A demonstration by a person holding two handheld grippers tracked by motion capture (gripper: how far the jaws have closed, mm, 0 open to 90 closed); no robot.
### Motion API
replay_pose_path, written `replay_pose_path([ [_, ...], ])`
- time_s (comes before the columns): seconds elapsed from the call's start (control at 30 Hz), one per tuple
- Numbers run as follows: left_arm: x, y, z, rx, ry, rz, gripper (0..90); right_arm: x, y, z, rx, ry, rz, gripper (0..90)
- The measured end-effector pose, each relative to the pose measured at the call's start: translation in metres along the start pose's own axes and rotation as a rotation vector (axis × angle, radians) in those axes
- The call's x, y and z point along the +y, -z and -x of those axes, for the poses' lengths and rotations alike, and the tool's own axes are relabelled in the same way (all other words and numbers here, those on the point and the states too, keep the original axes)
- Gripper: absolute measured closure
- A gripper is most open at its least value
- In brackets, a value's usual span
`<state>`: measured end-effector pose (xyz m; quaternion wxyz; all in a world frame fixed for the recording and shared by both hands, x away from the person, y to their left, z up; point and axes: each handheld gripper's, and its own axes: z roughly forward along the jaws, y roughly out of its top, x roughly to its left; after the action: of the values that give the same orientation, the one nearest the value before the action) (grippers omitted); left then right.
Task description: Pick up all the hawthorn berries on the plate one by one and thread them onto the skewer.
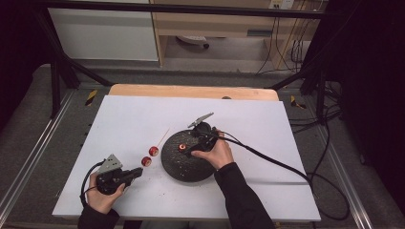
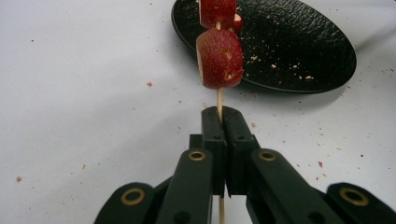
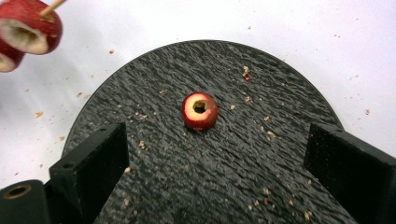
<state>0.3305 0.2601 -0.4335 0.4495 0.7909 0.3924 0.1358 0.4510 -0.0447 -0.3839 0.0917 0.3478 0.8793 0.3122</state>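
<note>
Pinching a skewer [image 2: 219, 100] in the left gripper [image 2: 223, 114], jaws pressed together on the stick near its lower end, as seen in the left gripper view. Carrying two red fruit pieces on that skewer: lower piece [image 2: 219, 58] just above the jaws, upper piece [image 2: 217, 11] right above it, cut off by the frame top. Seen from the high view: left gripper [image 1: 136, 172] left of the plate [image 1: 179, 167], skewer [image 1: 161, 137] slanting up and away past the plate's left edge, both pieces [image 1: 153, 151] [image 1: 146, 161] just off the plate's left rim, not touching it.

Hovering over the plate with the right gripper [image 1: 193, 148], jaws spread wide, nothing between the pads. Right gripper view: jaw tips either side of the frame, plate [image 3: 280, 93] below, one cored fruit piece [image 3: 200, 110] lying alone near plate centre, hole facing up, well clear of both jaws. Same piece [image 1: 182, 147] in the high view sits on the plate's upper left part, just ahead of the right gripper.

Crumbs scattered over plate and on the white sheet [image 1: 129, 119] around it. Skewered pieces [image 3: 28, 30] visible beyond the plate's rim at upper left of the right gripper view.
</note>
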Motion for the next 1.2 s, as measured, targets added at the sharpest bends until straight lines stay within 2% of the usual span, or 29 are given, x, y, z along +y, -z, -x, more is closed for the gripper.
replay_pose_path([
  [0.3, 0.0, -0.001, 0.0, -0.001, 0.002, -0.004, 88.3, 0.008, -0.021, 0.001, -0.017, 0.005, -0.048, 11.4],
  [0.47, 0.0, -0.001, 0.0, 0.001, -0.001, -0.008, 88.3, 0.014, -0.03, 0.001, 0.002, -0.001, -0.066, 14.9],
  [0.57, 0.0, -0.001, 0.0, 0.001, -0.002, -0.008, 88.3, 0.019, -0.036, -0.001, -0.006, 0.01, -0.093, 17.4],
  [0.63, 0.0, -0.001, 0.001, 0.002, -0.002, -0.009, 88.3, 0.021, -0.039, -0.002, 0.001, 0.013, -0.094, 22.0],
  [0.67, 0.0, -0.001, 0.001, 0.002, -0.003, -0.01, 88.3, 0.022, -0.04, -0.002, 0.006, -0.002, -0.095, 23.1],
  [0.83, 0.0, -0.002, 0.001, 0.003, -0.001, -0.011, 88.3, 0.021, -0.05, 0.003, 0.019, -0.018, -0.137, 32.6],
  [1.0, 0.0, -0.001, 0.001, 0.002, -0.001, -0.011, 88.3, 0.022, -0.054, 0.006, 0.042, -0.032, -0.134, 42.8],
  [1.2, -0.001, -0.002, 0.0, 0.003, -0.001, -0.014, 88.2, 0.021, -0.056, 0.005, 0.066, -0.019, -0.141, 51.7],
])
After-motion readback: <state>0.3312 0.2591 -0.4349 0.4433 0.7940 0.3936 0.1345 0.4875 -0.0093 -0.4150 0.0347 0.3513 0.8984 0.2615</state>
